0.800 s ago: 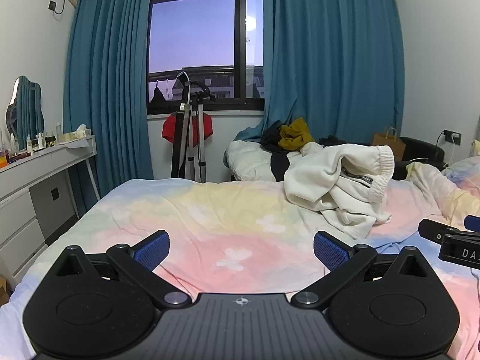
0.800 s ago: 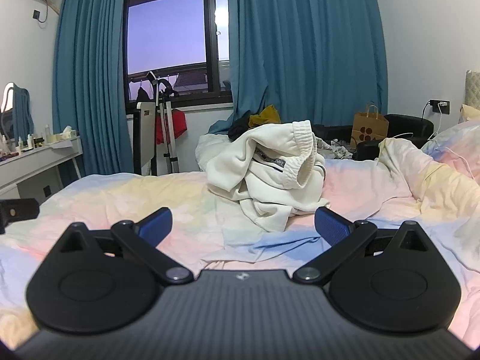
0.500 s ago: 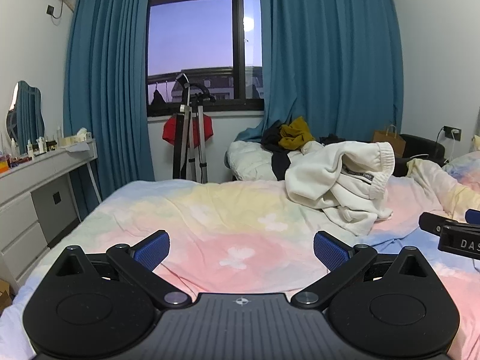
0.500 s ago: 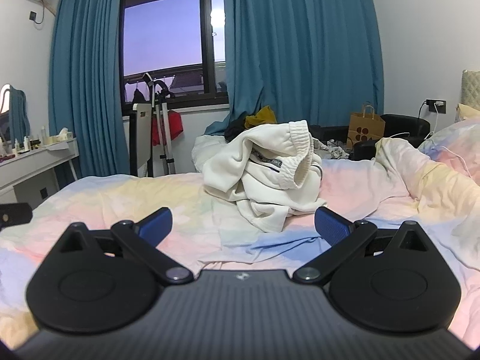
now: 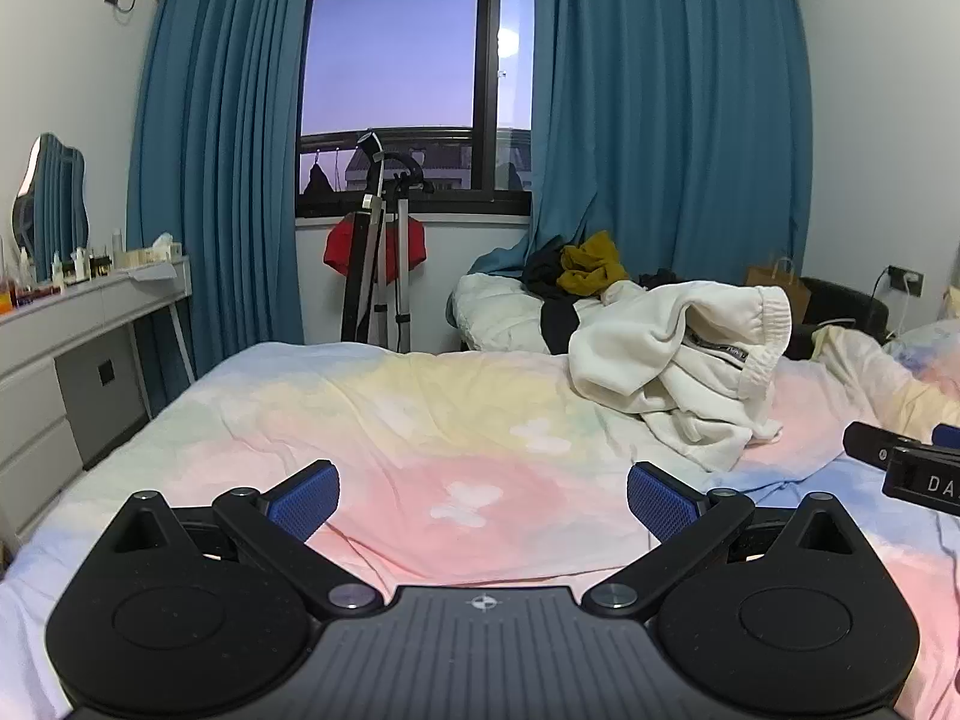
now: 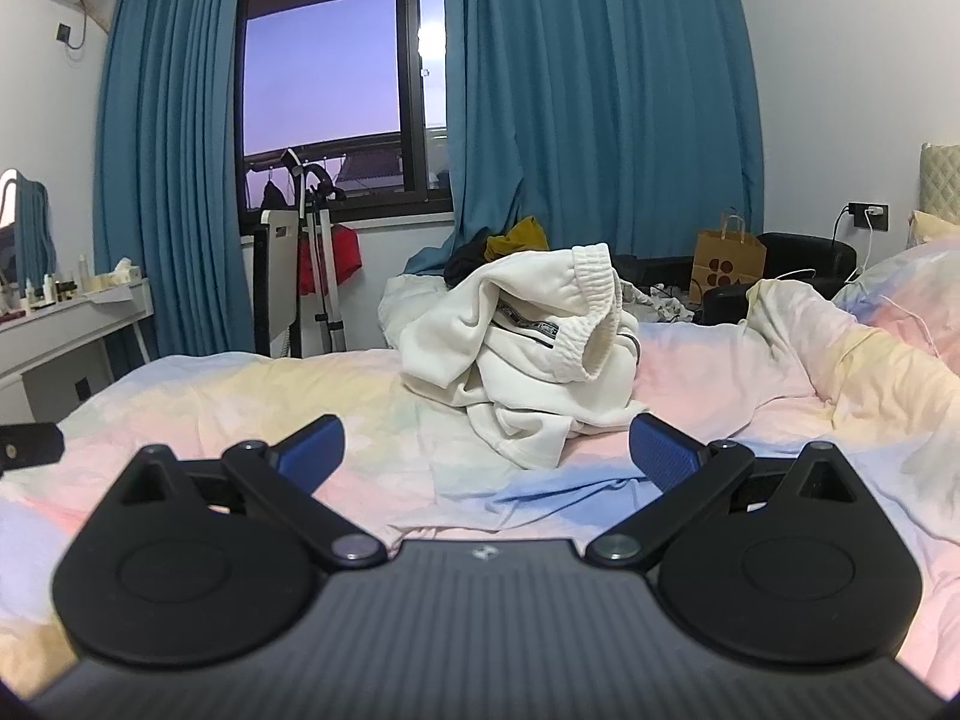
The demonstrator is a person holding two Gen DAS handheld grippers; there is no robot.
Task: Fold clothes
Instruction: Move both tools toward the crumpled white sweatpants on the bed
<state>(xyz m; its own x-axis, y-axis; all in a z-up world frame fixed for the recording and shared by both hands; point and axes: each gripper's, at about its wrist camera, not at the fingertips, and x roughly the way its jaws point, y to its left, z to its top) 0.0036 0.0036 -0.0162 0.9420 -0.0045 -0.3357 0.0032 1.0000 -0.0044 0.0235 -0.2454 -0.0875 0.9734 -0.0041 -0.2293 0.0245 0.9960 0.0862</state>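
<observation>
A crumpled cream-white garment [image 5: 678, 360] with a ribbed elastic hem lies in a heap on the pastel bed sheet [image 5: 420, 420]. It also shows in the right wrist view [image 6: 528, 354], straight ahead of my right gripper [image 6: 486, 450], which is open and empty a short way before it. My left gripper [image 5: 480, 495] is open and empty over bare sheet, with the garment ahead to its right. The right gripper's body [image 5: 900, 462] shows at the right edge of the left wrist view.
A pile of dark and mustard clothes [image 5: 576, 270] on white bedding lies beyond the bed's far edge. A white dresser [image 5: 72, 336] stands at the left. A clothes steamer stand [image 5: 384, 252] is under the window. A rumpled duvet [image 6: 840, 348] and paper bag [image 6: 729, 258] are at the right.
Both grippers have edged forward and slightly up; the garment looks a little larger and nearer. Both stay open and empty. The garment has not moved.
</observation>
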